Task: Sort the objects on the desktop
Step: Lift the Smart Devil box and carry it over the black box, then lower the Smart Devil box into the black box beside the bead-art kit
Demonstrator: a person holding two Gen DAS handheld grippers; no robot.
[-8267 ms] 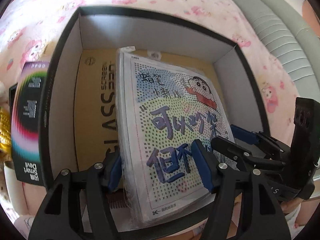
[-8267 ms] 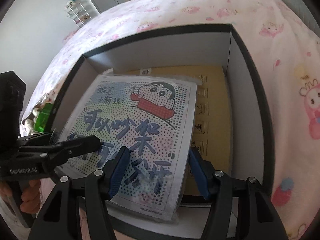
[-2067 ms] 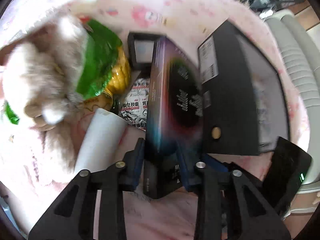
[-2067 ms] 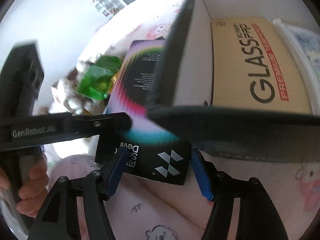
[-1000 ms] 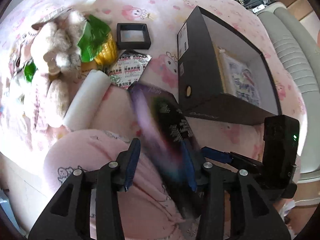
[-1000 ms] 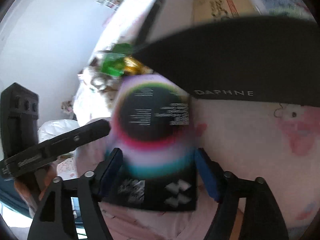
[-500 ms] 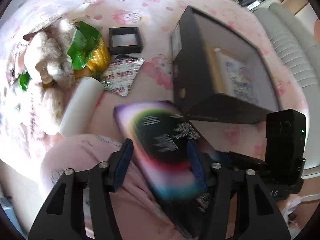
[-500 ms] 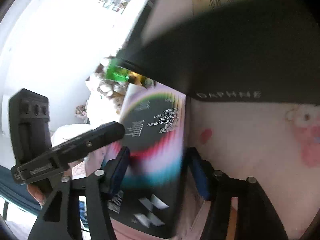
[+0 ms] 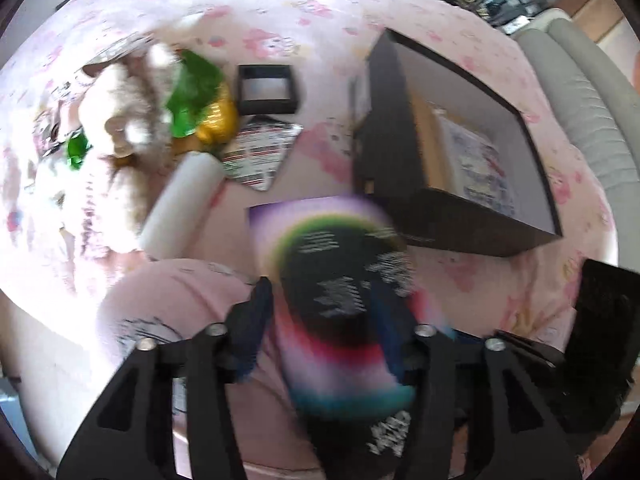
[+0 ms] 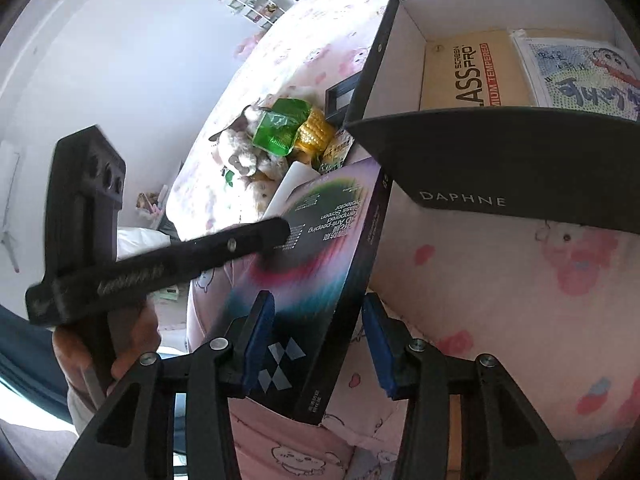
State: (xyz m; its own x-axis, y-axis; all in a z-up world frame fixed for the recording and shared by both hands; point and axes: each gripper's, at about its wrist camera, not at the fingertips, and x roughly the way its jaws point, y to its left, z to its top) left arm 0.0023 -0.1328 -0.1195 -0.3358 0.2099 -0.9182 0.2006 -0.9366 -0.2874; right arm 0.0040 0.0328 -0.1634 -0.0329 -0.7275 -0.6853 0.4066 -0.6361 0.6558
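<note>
Black-and-rainbow screen-protector box (image 10: 320, 264), held off the bed between both tools with its long axis running away from them, is pinched by the left hand-held gripper (image 9: 324, 320), while the right hand-held gripper (image 10: 318, 340) straddles its near end, spread, the open black storage box (image 10: 500, 168) lying ahead-right.

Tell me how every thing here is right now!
Rainbow box: tilted, between both grippers' fingers.
Black box: open, no lid on.
White roll: lying on its side.
Left gripper: too blurred to tell its grip.
Right gripper: open, with a gap beside the rainbow box.
</note>
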